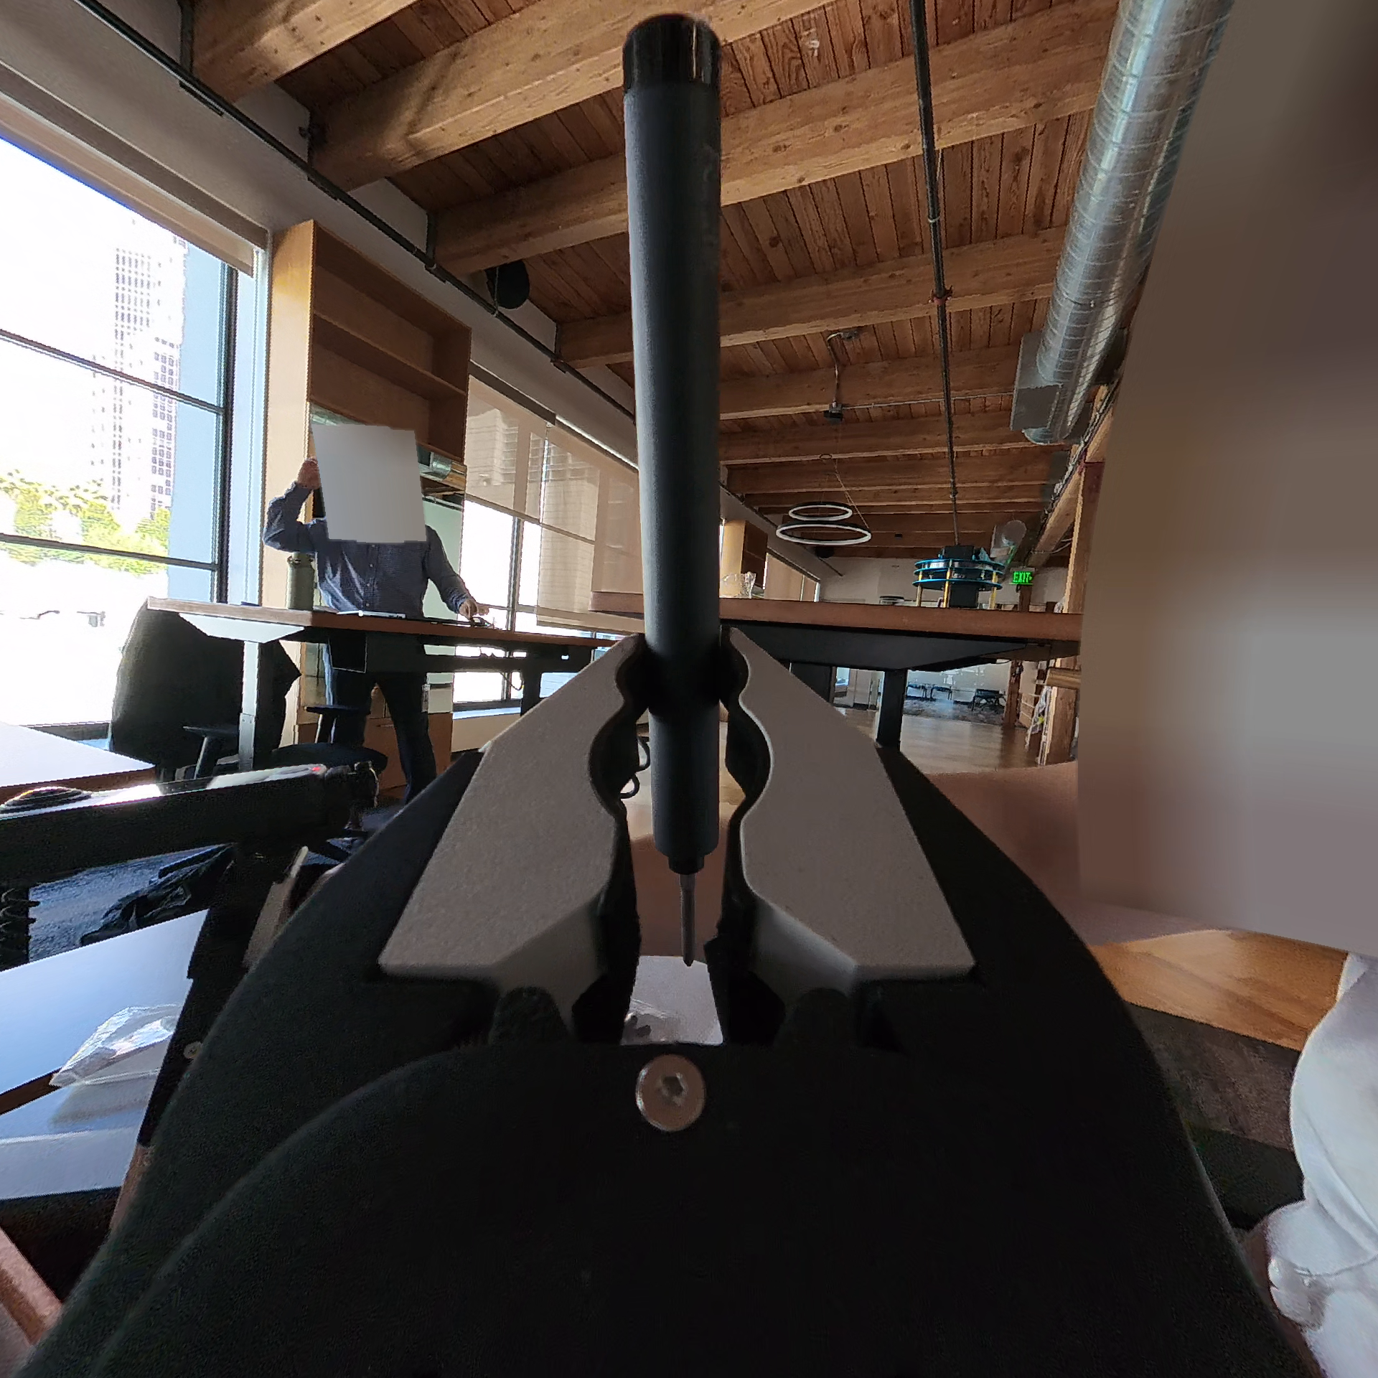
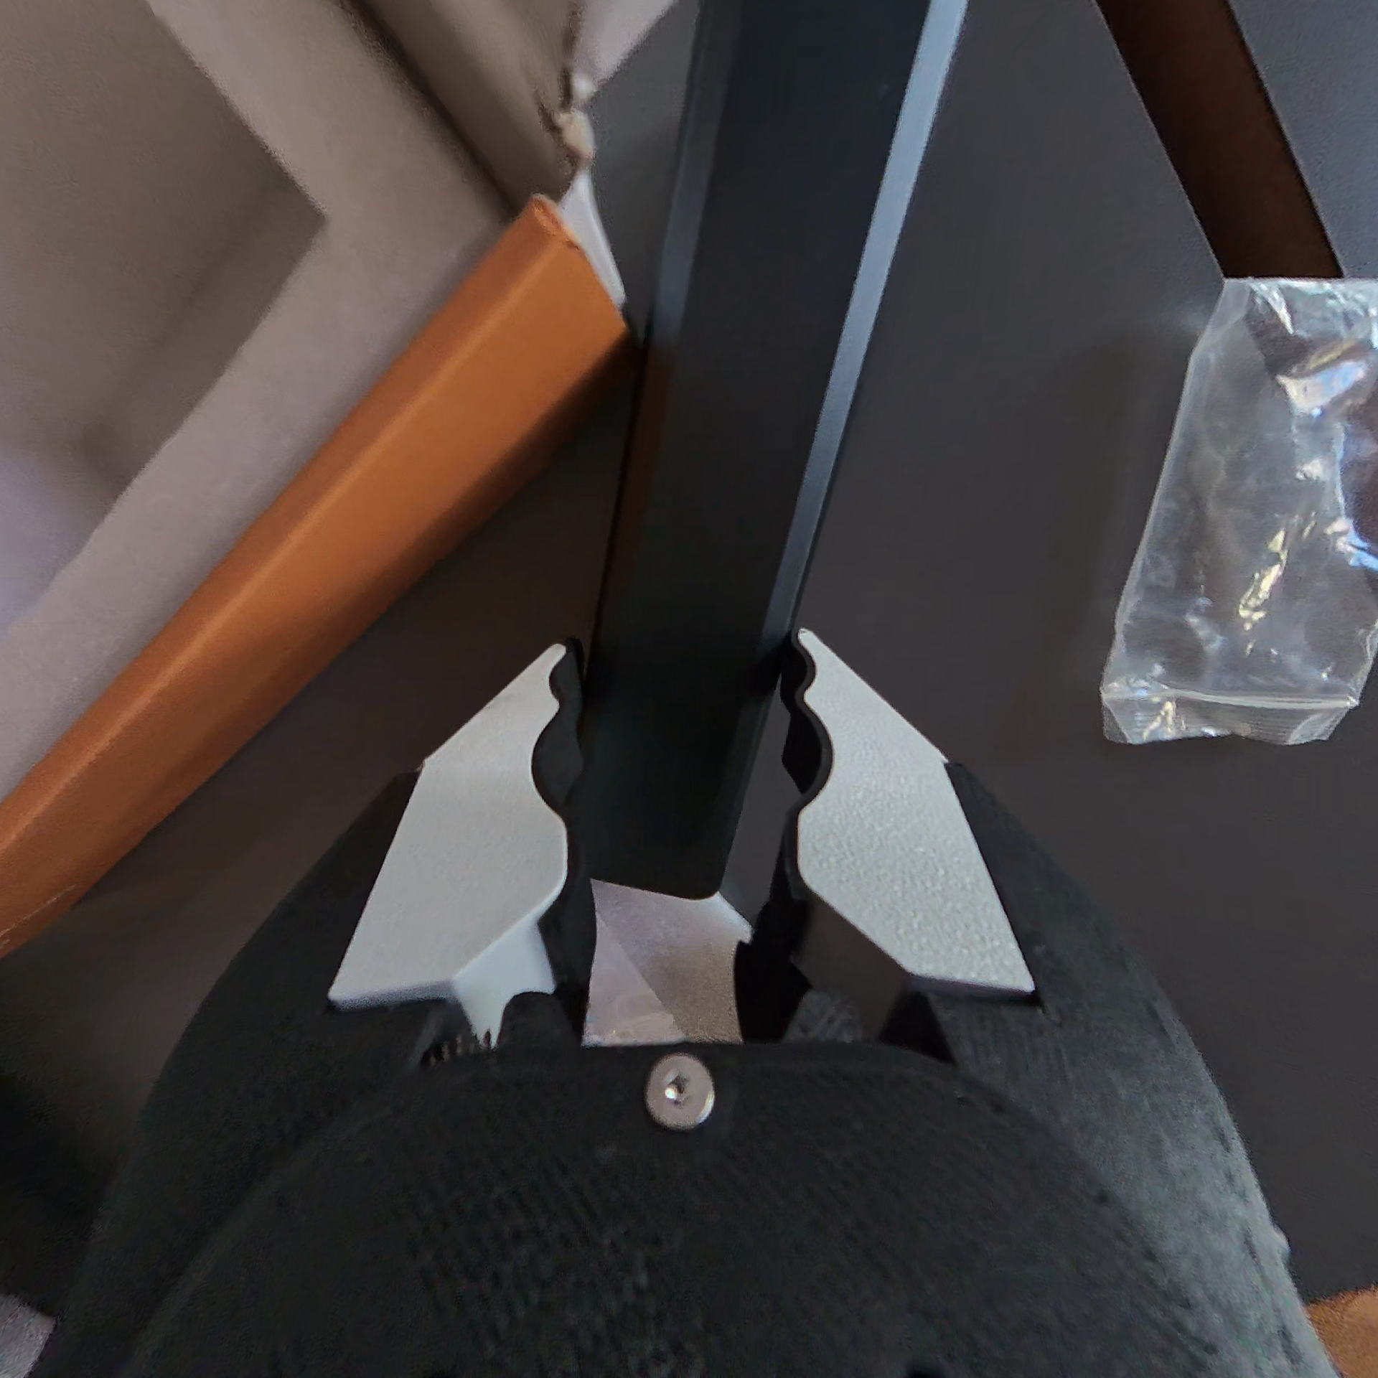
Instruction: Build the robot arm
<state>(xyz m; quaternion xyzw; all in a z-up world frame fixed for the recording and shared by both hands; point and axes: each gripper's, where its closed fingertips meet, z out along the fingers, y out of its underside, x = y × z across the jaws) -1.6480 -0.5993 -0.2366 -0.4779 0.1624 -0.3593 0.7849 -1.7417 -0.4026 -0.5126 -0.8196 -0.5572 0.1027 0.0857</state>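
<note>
My left gripper (image 1: 682,656) is shut on a slim dark grey screwdriver (image 1: 675,373). Its handle stands up past the fingertips toward the ceiling and its thin metal bit (image 1: 687,921) points back toward the gripper body. My right gripper (image 2: 682,656) is shut on a flat black metal bar (image 2: 753,410) that runs away from the fingers across a dark table top (image 2: 969,522). A clear plastic bag (image 2: 1253,522) lies on that table to the right of the bar, apart from the gripper.
An orange-brown wooden edge (image 2: 313,537) runs diagonally at left in the right wrist view. In the left wrist view a person (image 1: 373,589) stands at a far desk (image 1: 447,626), another desk (image 1: 895,619) stretches right, and a black device (image 1: 186,805) and plastic bag (image 1: 112,1044) lie low left. The gap from one gripper's tips to the other's is roughly 35 cm.
</note>
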